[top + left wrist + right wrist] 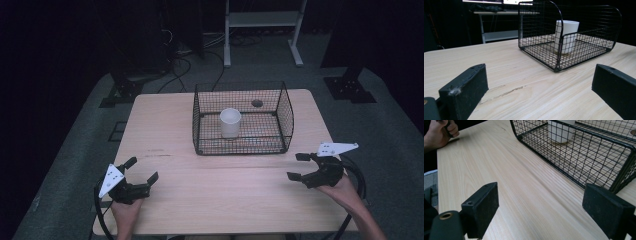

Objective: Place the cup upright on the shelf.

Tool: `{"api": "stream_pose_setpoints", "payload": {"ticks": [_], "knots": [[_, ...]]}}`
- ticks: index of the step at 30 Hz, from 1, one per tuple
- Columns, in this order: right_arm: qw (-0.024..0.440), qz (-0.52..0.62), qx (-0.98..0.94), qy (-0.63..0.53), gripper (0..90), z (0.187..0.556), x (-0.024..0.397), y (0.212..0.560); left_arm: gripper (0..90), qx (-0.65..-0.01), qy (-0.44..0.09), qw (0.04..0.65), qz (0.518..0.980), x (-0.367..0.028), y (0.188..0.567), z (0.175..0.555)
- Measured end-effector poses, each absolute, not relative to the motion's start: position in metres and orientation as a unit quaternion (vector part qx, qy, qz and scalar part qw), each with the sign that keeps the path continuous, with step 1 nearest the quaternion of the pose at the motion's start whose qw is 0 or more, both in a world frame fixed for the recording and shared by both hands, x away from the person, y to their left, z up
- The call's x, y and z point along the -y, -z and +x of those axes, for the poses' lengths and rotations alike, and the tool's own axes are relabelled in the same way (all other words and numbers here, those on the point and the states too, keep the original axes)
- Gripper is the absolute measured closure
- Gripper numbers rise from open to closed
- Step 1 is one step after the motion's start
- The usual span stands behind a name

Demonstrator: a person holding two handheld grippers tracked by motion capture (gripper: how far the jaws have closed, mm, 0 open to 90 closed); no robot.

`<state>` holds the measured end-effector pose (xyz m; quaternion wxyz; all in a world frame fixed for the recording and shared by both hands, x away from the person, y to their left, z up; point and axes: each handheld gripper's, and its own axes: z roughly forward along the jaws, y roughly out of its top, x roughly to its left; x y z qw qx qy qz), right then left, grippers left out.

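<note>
On my left, the left gripper [144, 170] sits over the near left corner of the wooden table [165, 135], its jaws spread wide with nothing between them. In the left gripper view I see bare tabletop in the gap, and I cannot tell whether the jaw tips touch the wood or hover just above it. The hand [125, 210] holding it is partly cut off by the bottom edge of the high view.

At the middle of the table, toward the far side, stands a black wire basket [285, 117]. A white cup [230, 122] stands upright inside it, left of the basket's centre. In the right gripper view the cup's [560, 131] top is cut off by the frame, and the mesh crosses in front of it. A dark round spot [257, 103] lies behind the cup; I cannot make out what it is.

On my right, the right gripper [297, 166] is near the table's right edge, well apart from the basket, jaws also wide open and empty. The room beyond the table is too dark to read.
</note>
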<state>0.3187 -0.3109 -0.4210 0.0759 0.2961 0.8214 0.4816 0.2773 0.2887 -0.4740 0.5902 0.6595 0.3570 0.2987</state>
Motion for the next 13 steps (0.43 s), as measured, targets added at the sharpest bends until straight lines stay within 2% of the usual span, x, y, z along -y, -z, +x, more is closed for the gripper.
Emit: {"api": "stream_pose_setpoints", "payload": {"ticks": [13], "knots": [[0.084, 0.318, -0.818, -0.472, 13.3, 0.296, 0.329, 0.444, 0.0, -0.360, -0.300, 0.587, 0.661, -0.288, 0.474, 0.277]]}}
